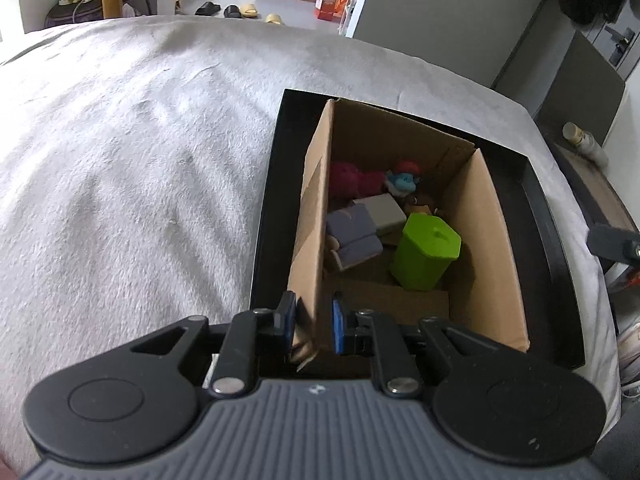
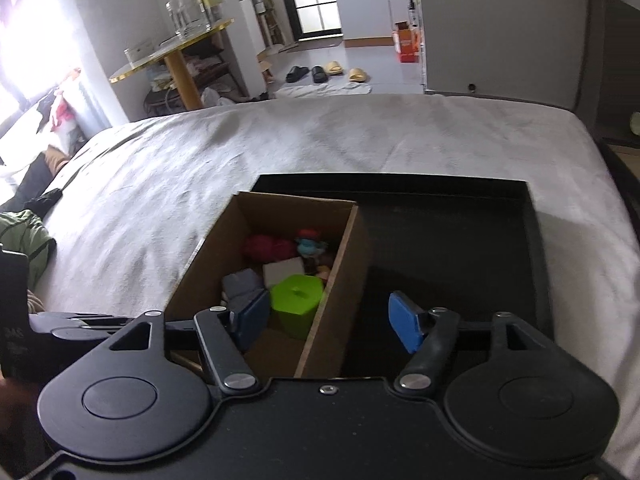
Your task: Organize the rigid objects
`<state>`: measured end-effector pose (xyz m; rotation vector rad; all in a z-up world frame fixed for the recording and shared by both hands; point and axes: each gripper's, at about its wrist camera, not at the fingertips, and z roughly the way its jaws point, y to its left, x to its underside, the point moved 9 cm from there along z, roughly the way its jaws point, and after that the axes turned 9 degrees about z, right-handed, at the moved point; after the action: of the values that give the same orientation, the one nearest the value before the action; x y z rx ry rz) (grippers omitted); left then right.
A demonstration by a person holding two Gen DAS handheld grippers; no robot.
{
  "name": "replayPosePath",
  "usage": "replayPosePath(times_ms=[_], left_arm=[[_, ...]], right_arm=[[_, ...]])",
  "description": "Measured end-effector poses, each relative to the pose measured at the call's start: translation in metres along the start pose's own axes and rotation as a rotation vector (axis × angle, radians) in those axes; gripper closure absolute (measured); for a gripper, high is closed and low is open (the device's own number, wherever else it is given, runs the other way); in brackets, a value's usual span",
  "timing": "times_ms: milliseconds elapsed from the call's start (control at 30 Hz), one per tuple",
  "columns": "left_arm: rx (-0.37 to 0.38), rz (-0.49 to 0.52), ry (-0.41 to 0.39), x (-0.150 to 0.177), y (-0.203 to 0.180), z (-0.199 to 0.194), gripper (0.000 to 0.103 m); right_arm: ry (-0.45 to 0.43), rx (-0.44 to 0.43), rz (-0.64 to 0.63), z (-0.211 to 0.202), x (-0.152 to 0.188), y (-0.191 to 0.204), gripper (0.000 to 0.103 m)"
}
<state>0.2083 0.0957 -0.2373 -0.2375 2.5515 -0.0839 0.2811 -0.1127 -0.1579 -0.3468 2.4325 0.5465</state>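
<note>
An open cardboard box (image 1: 484,216) stands in a black tray (image 1: 272,208) on a bed with a white blanket. Inside lie a green hexagonal container (image 1: 424,252), a grey block (image 1: 384,208), a blue-grey piece (image 1: 354,236), a magenta plush (image 1: 352,178) and a small blue figure (image 1: 400,182). My left gripper (image 1: 313,322) is shut on the box's left wall at its near corner. My right gripper (image 2: 328,320) is open, with the box's right wall (image 2: 336,280) between its blue pads (image 2: 404,324), untouched. The green container (image 2: 296,300) lies just beyond its left finger.
The right half of the tray (image 2: 448,248) is bare black. The white blanket (image 1: 120,160) spreads wide to the left and beyond. Past the bed are slippers (image 2: 324,72) on the floor, a round table (image 2: 172,52) and an orange box (image 2: 406,42).
</note>
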Motion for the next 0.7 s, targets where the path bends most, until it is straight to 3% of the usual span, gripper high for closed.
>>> replayPosePath(times_ms=[367,567,633,700], left_arm=[[-0.02,0.007,-0.001,-0.005,-0.014,-0.023,0.086],[0.016,0.017,-0.002,-0.01,-0.028,-0.04,0.086],[0.015,0.027,-0.007,-0.012,-0.034,-0.047,0.082],[0.02,0.032,-0.012,-0.013,-0.04,-0.054,0.07]], right_arm=[[-0.048,-0.004,0.095,-0.028,0.01,-0.044,0.035],[-0.054,0.005,0.161,-0.036,0.016,-0.061,0.026],[-0.054,0.009,0.177,-0.04,0.018,-0.066,0.022],[-0.057,0.008,0.19,-0.043,0.018,-0.069,0.018]])
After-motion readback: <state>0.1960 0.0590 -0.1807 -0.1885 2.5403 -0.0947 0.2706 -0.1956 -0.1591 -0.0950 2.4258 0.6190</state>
